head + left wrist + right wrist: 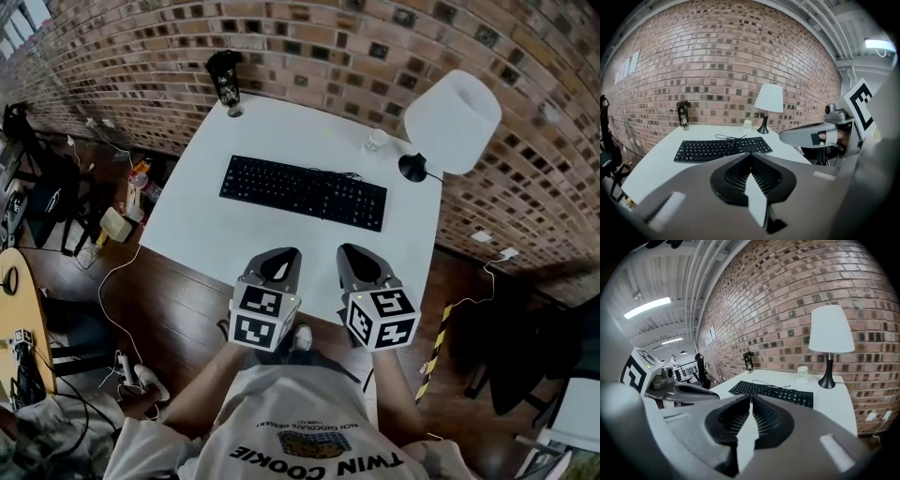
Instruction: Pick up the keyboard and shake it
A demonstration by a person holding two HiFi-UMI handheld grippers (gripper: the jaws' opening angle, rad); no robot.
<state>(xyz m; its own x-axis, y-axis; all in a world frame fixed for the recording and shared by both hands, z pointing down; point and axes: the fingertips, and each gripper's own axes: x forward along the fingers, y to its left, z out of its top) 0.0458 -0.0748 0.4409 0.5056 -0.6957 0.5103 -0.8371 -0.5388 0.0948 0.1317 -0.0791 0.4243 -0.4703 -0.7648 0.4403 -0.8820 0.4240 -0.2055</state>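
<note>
A black keyboard (303,191) lies flat on the white table (206,234), its cable curling behind it. Both grippers hover side by side over the table's near edge, short of the keyboard and apart from it. My left gripper (285,253) is shut with nothing between its jaws, and so is my right gripper (351,251). In the left gripper view the keyboard (723,148) sits ahead beyond the shut jaws of the left gripper (751,155). The right gripper view shows the keyboard (772,393) ahead of the right gripper (751,399), slightly to the right.
A white-shaded lamp (450,122) stands at the table's far right, with a small white cup (377,140) beside it. A black tumbler (225,82) stands at the far left corner. A brick wall runs behind. Cables and clutter (122,220) lie on the floor left.
</note>
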